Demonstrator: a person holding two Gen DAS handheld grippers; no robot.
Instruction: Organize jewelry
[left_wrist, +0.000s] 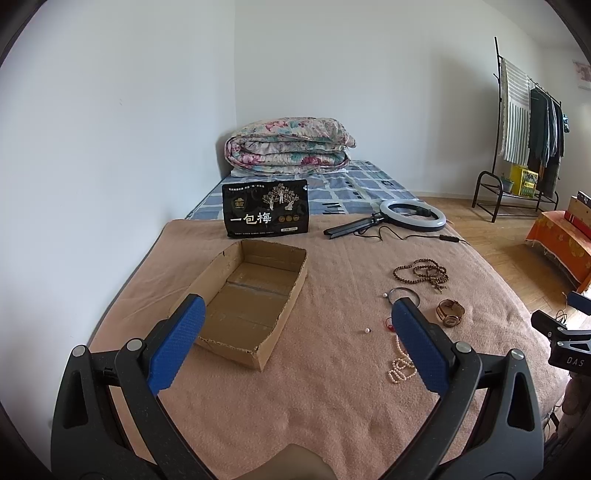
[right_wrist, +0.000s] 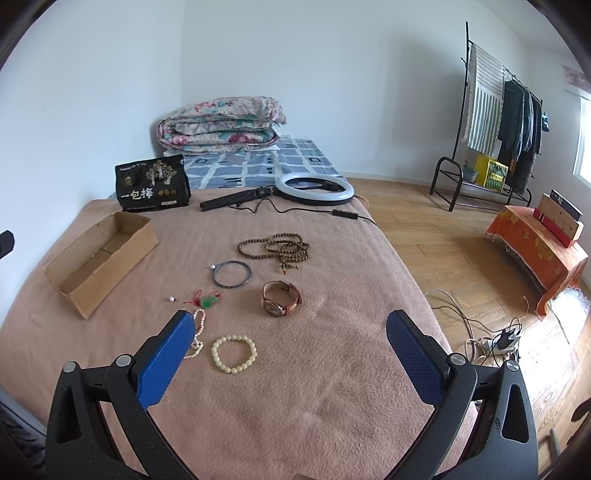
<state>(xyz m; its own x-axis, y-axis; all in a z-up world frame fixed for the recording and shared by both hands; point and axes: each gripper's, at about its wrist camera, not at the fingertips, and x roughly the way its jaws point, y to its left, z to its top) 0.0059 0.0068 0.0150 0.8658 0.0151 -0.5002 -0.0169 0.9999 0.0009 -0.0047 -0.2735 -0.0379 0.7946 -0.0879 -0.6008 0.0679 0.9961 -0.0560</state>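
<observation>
Both the left gripper (left_wrist: 298, 325) and right gripper (right_wrist: 290, 343) hover with fingers wide, holding nothing. Right of the cardboard box (right_wrist: 99, 254), the bead bracelet (right_wrist: 233, 353) lies on the bed; probably light and slippery, best pinched across its rim.

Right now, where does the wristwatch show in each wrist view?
Left wrist: wristwatch right of centre, just beyond the left tool's right finger.
Right wrist: wristwatch near centre, in front of the wooden bead necklace.
Shared landmark: cardboard box, left of it.
</observation>
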